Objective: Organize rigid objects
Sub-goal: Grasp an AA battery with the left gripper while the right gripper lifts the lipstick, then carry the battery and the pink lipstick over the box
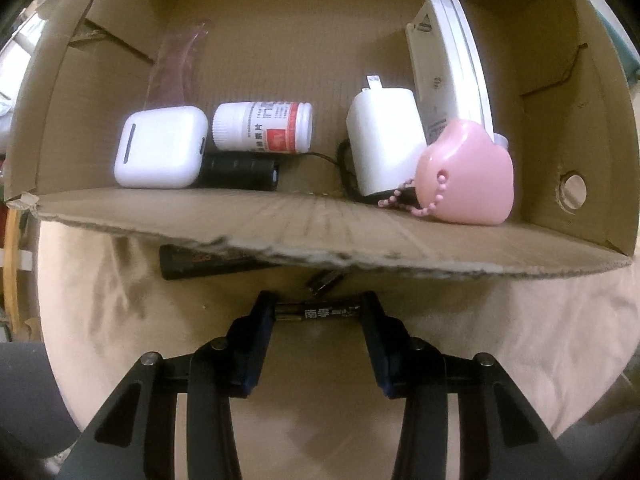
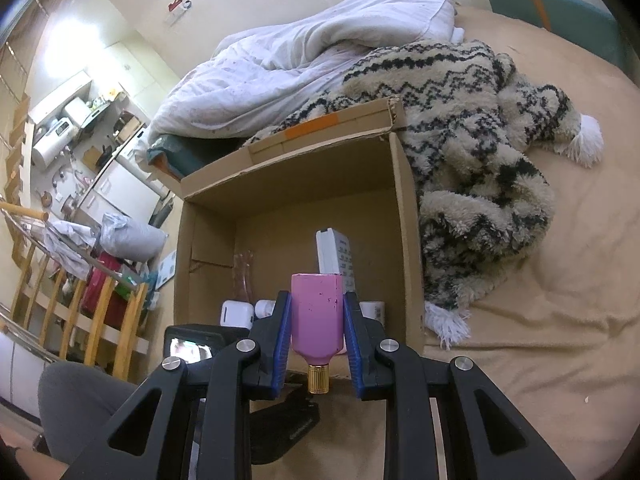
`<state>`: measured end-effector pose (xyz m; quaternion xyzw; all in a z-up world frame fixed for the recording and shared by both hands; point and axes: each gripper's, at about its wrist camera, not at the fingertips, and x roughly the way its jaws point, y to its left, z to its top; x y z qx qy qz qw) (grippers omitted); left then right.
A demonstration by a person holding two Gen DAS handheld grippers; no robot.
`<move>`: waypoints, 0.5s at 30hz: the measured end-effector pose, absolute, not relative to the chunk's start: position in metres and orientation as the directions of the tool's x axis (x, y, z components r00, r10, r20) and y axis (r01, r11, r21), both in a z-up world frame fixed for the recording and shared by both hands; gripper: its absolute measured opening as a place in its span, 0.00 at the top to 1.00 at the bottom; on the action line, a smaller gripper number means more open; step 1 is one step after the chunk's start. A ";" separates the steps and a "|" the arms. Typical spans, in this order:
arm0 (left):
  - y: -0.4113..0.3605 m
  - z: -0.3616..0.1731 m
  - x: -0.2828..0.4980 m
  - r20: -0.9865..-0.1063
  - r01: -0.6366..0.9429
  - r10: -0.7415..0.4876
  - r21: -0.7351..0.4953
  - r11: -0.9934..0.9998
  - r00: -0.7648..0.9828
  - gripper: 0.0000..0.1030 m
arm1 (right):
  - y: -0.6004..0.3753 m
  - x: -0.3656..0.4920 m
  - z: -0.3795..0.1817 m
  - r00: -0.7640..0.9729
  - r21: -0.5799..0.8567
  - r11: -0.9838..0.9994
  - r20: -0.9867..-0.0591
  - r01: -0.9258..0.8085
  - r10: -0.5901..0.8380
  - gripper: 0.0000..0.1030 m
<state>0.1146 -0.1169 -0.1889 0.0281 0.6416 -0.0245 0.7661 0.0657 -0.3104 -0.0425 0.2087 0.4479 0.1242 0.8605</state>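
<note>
Left hand-held gripper (image 1: 319, 312) clamps one battery (image 1: 320, 313), right hand-held gripper (image 2: 316, 326) one pink bottle (image 2: 317, 316), before one cardboard box (image 1: 576, 92).

Black flat object (image 1: 208, 262) half hidden beneath cardboard box (image 1: 320, 236) flap.

Left black two-finger gripper (image 1: 319, 312) shows dark navy pads and round silver screws; right black gripper (image 2: 317, 320) wears ribbed bright-blue pads (image 2: 280, 344).
</note>
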 end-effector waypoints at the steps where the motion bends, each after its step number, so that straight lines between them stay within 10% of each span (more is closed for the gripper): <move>1: -0.110 -0.187 0.113 -0.984 0.076 0.000 0.013 0.997 0.178 0.61 | -0.311 0.066 -0.043 0.567 0.469 0.883 -0.721 -0.024 0.399 0.75; 15: -0.027 -0.167 0.094 -0.979 0.018 0.110 0.115 0.993 0.173 0.61 | -0.306 0.064 -0.039 0.564 0.440 0.898 -0.736 -0.023 0.375 0.74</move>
